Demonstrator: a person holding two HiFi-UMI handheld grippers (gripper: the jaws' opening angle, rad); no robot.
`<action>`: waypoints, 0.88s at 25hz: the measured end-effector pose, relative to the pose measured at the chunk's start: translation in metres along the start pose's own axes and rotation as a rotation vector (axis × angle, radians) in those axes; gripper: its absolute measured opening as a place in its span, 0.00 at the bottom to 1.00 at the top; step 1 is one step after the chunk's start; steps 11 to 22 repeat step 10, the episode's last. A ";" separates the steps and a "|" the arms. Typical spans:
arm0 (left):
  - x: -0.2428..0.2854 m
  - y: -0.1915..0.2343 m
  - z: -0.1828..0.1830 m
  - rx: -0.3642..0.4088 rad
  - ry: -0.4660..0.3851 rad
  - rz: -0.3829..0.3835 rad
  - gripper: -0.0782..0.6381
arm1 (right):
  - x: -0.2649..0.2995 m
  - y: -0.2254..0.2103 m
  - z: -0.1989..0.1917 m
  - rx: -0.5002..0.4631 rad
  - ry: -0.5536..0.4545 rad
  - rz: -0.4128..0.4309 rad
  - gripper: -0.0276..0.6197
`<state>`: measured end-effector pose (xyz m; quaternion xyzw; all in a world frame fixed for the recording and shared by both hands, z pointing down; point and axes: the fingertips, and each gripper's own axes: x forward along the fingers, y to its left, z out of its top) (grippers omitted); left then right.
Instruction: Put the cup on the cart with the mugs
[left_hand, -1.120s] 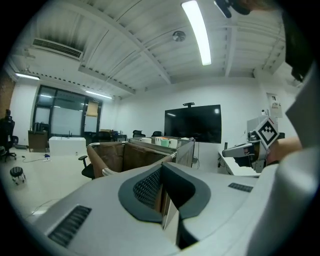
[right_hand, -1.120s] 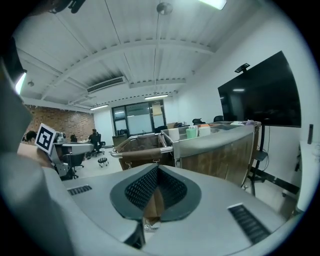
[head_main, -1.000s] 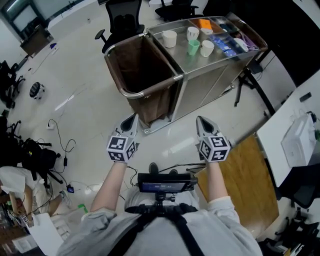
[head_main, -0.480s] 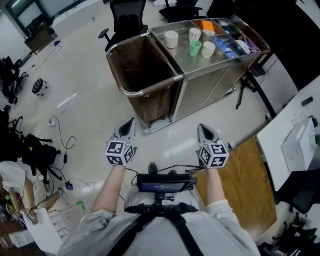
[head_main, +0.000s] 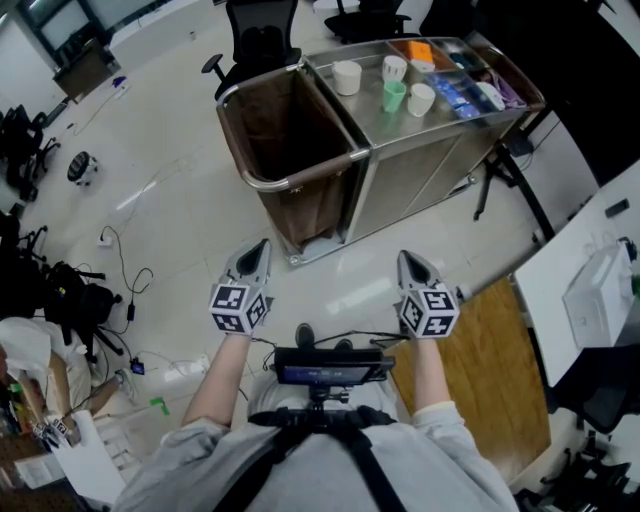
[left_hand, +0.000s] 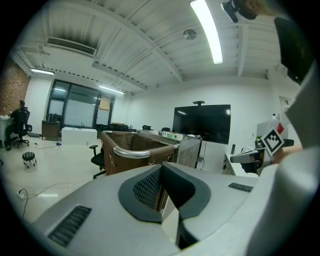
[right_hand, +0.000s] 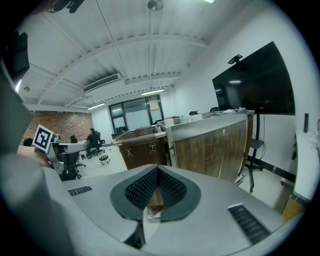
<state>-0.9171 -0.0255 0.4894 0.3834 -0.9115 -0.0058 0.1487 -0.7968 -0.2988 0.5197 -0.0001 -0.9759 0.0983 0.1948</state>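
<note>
Slight upward drift of cart (head_main: 420, 175) since a second ago; left gripper (head_main: 258, 250) and right gripper (head_main: 410, 262) closed tight, empty; cups (head_main: 347, 77) aboard; task judged complete.

shiny metal cart (head_main: 420, 180), brn cloth bag (head_main: 290, 130)

Floor (head_main: 170, 200): pale and glossy, catching streaks of light; a wood-toned panel (head_main: 505, 350) lies at the right.
Ceiling (left_hand: 130, 45): white and ribbed, with a long strip light (left_hand: 206, 31) and an air vent (left_hand: 70, 46).
Walls: white, one carrying a large black screen (left_hand: 201, 123); brick (right_hand: 75, 125) at the far end.
Windows (left_hand: 75, 106): dark-framed panes along the far side.
Furniture: a black office chair (head_main: 262, 30); a white desk (head_main: 555, 250) at the right edge.
Clutter: black cables (head_main: 118, 268) trail over the floor at the left.
</note>
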 end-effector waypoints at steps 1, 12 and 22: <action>-0.001 0.000 -0.002 -0.002 0.002 0.002 0.12 | 0.000 0.001 0.000 -0.001 0.004 0.002 0.04; -0.006 0.002 -0.004 -0.010 0.005 0.019 0.12 | 0.005 -0.001 -0.005 0.007 0.021 0.022 0.04; -0.006 0.002 -0.004 -0.010 0.005 0.019 0.12 | 0.005 -0.001 -0.005 0.007 0.021 0.022 0.04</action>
